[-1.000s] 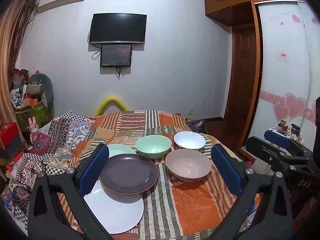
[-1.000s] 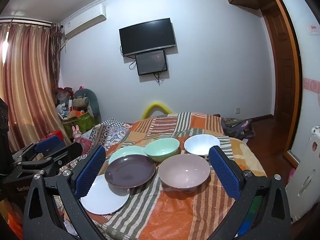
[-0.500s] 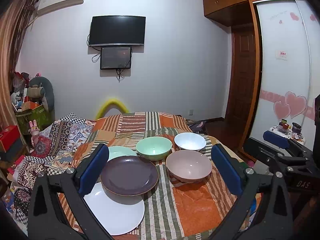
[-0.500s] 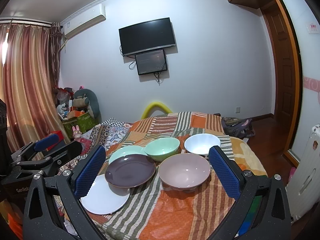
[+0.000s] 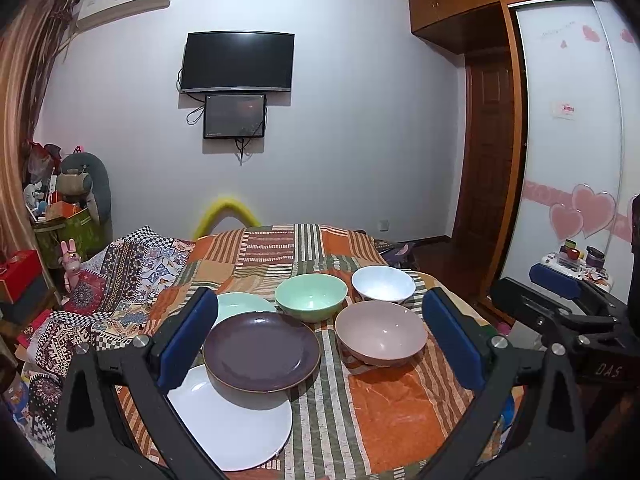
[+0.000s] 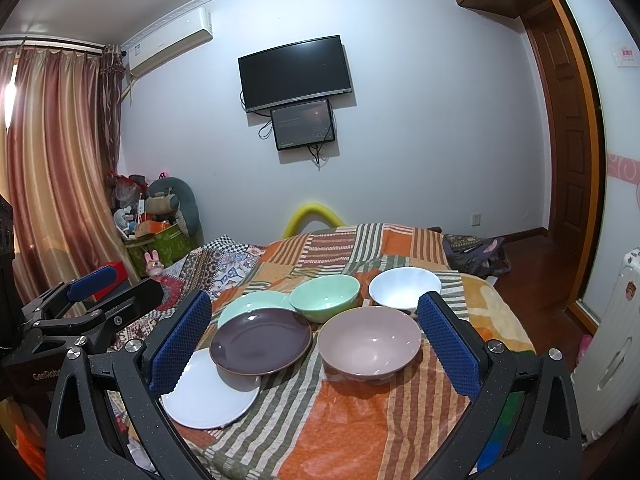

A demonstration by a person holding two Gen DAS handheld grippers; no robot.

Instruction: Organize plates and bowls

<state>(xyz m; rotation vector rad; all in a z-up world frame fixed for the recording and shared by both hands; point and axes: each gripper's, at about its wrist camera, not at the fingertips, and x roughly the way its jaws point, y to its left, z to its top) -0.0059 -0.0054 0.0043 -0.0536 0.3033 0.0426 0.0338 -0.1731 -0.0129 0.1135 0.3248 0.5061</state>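
Three plates and three bowls sit grouped on a table draped in an orange, striped patchwork cloth (image 5: 392, 396): a dark purple plate (image 5: 262, 351) overlaps the rim of a white plate (image 5: 236, 424) nearer the camera and part of a pale green plate (image 5: 240, 306) behind it, while a pink bowl (image 5: 380, 336) stands to the right, with a green bowl (image 5: 311, 296) and a white bowl (image 5: 383, 283) just beyond. The left gripper (image 5: 320, 340) hovers short of the dishes, its blue-padded fingers spread wide and holding nothing; its left pad blocks the edges of the green and white plates. The right gripper (image 6: 316, 344) likewise hangs with fingers wide apart and bare, its right pad covering the white bowl's (image 6: 404, 288) near rim. From the right wrist the purple plate (image 6: 261, 340), pink bowl (image 6: 370, 344), green bowl (image 6: 325, 296), green plate (image 6: 248, 304) and white plate (image 6: 208, 392) all show. That view alone takes in the curtain (image 6: 52, 168) and a white radiator (image 6: 612, 360) at right; the left wrist view alone shows the wardrobe door with pink hearts (image 5: 580, 212). Both catch the wall television (image 5: 238, 62) and the air conditioner (image 5: 124, 0). Clutter in the far left corner, possibly toys and boxes, is too small to identify.
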